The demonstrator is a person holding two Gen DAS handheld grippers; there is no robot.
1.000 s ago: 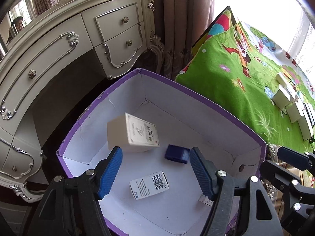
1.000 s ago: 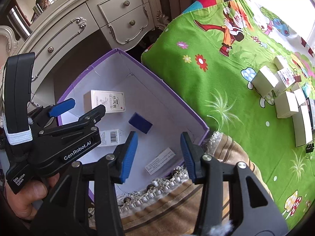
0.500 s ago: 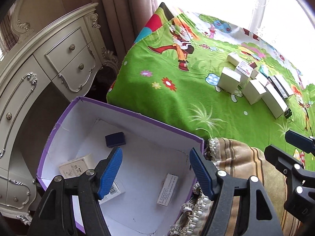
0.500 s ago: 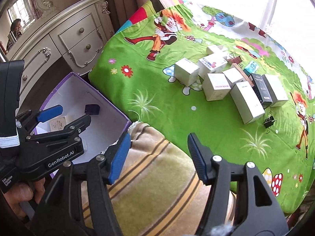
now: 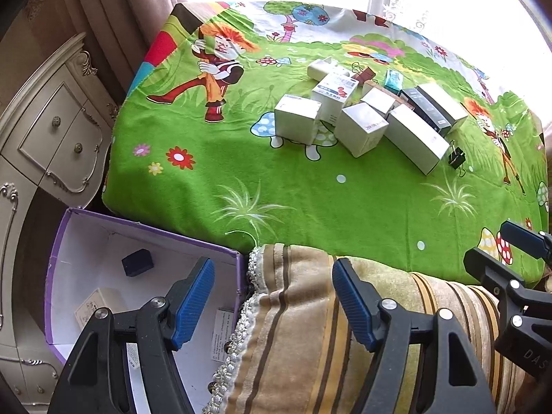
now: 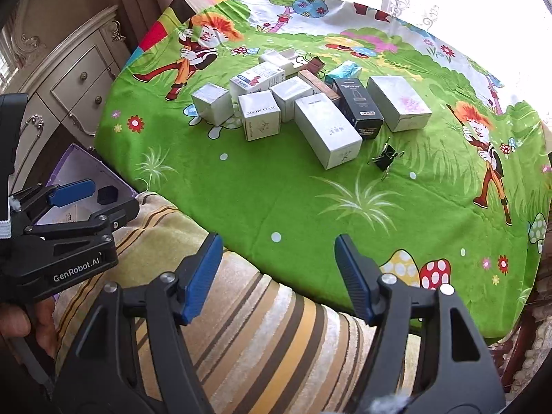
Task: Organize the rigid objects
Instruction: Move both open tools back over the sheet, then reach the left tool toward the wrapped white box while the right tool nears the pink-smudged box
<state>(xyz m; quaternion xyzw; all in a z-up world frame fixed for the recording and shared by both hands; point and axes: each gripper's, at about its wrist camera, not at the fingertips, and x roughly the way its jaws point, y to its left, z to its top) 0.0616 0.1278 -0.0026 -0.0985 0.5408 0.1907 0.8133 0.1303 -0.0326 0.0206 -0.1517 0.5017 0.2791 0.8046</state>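
Note:
Several small boxes, mostly white, lie in a cluster (image 5: 365, 117) (image 6: 296, 110) on the green cartoon cloth (image 5: 310, 189) of a round table; one is black (image 6: 358, 107). A black binder clip (image 6: 386, 160) rests beside them. A purple-edged carton (image 5: 86, 269) low on the left holds a dark blue box (image 5: 137, 262) and several white ones. My left gripper (image 5: 274, 302) hangs open and empty over the carton's edge and a striped cushion. My right gripper (image 6: 279, 277) is empty, its jaws still opening, over the cushion at the table's near edge.
A striped tan cushion (image 6: 241, 327) with fringe sits between the carton and the table. A cream carved dresser (image 5: 51, 131) stands to the left, curtains (image 5: 103, 17) and a bright window behind. A hand (image 6: 24, 324) holds the left gripper's handle.
Both grippers swung right from above the carton toward the table, and the box cluster came into fuller view. The right gripper's jaws have spread wider.

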